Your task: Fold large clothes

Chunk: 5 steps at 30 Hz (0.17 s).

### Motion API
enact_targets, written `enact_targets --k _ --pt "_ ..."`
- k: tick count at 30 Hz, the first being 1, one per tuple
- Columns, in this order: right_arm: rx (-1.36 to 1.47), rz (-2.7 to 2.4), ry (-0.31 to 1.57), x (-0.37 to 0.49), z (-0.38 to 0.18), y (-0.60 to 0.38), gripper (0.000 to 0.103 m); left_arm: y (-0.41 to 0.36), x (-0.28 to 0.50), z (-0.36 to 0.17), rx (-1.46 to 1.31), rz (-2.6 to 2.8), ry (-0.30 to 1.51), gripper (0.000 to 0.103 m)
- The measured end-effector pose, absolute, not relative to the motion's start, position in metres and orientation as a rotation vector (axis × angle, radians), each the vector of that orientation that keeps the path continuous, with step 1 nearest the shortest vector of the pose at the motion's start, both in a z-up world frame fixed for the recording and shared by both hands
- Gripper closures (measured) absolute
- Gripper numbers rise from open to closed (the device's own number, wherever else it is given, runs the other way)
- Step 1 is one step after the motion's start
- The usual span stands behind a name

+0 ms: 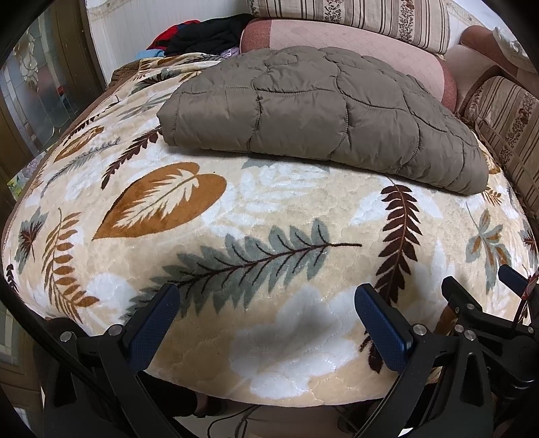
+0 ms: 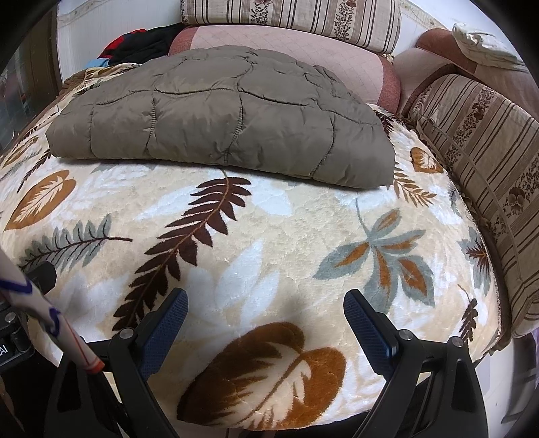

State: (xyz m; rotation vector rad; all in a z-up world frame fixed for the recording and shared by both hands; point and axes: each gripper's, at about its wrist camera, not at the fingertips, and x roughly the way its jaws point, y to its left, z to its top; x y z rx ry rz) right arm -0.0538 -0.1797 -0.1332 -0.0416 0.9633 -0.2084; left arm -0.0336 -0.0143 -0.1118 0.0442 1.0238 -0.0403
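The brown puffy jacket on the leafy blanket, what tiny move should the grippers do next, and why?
Probably nothing more than a small reach forward to check it. The brown quilted jacket already lies as a neat folded bundle on the leaf-patterned blanket. Both the left hand-held gripper and the right hand-held gripper are open, empty and short of it.

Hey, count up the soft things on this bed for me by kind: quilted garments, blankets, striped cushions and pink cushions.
Brown quilted garment, folded: 1
Leaf-print blanket: 1
Striped floral cushions, one at the back and one at the right: 2
Pink cushion: 1
Total: 5
A pile of dark clothes at the back cannot be counted singly.
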Motion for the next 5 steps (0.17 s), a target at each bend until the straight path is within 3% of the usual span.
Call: enact_targets --k 5 --pt "-0.039 -0.205 0.965 -0.0533 -0.1348 -0.1805 0.007 -0.0143 -0.0331 -0.1121 0.038 -0.043 1.024 0.0"
